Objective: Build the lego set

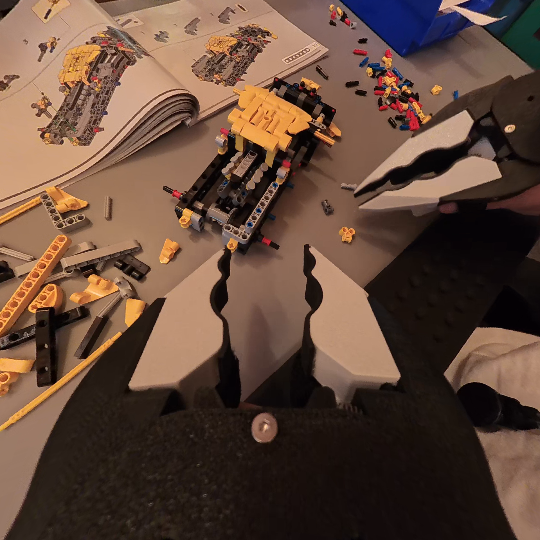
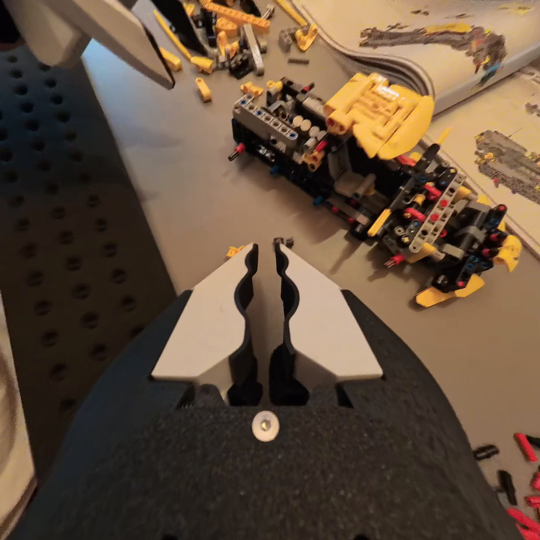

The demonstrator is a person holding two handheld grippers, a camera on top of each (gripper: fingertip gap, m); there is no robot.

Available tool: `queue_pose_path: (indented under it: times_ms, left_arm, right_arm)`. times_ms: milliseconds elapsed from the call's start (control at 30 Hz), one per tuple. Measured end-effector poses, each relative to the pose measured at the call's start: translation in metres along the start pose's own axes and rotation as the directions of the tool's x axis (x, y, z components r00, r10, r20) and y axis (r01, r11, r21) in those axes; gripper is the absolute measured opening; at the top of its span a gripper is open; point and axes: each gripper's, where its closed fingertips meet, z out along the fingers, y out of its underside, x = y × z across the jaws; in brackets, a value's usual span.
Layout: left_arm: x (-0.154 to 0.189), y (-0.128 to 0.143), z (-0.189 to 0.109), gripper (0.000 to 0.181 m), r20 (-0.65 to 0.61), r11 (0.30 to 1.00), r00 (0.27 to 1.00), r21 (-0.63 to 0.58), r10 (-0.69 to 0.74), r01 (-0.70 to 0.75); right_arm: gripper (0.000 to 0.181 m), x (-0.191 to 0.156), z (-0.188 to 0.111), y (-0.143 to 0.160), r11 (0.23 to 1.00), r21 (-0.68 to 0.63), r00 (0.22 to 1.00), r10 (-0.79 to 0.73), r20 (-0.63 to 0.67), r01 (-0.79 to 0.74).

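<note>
While both tongs hang empty, left tongs spread wide, right tongs narrowly parted, blue bin contents hidden

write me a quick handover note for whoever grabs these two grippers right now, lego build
Left gripper: open, empty, hovering just short of the near end of the model.
Right gripper: jaws nearly closed with a narrow gap, nothing between them, above bare table to the model's right.
Model: partly built black chassis with a yellow panel section on top, lying on the table beside the open instruction booklet.
Loose parts: beams and panels at left, small pins at far right.
Left to do: many parts are unattached.
</note>
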Motion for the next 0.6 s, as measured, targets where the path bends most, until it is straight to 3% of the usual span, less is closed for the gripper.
queue_pose_path:
  times_ms: [167,300,467,533,600]
  left_arm:
    - [-0.011,-0.003,-0.002,0.050,0.032,1.000,0.999,0.005,-0.002,0.002]
    - [-0.031,-0.004,-0.004,0.050,0.071,1.000,0.997,0.005,-0.013,0.012]
    - [-0.060,-0.007,0.000,0.050,0.121,1.000,0.993,-0.002,-0.006,0.007]
    - [-0.078,-0.015,0.002,0.051,0.169,1.000,0.985,0.015,-0.011,0.008]
    - [-0.095,-0.022,0.002,0.051,0.207,0.998,0.977,0.044,-0.045,0.036]
  right_arm:
    - [0.011,0.016,0.005,0.005,0.999,-0.046,1.000,-0.012,0.000,0.012]
    - [0.007,0.046,-0.015,0.015,0.999,-0.050,0.997,0.016,-0.081,-0.020]
    - [0.000,0.048,-0.024,0.027,0.996,-0.024,0.994,0.081,-0.070,-0.082]
    - [0.000,0.051,-0.022,0.029,0.999,-0.011,0.992,0.052,-0.115,-0.053]
    - [0.000,0.069,-0.029,0.018,0.996,0.080,0.968,0.052,-0.246,-0.034]
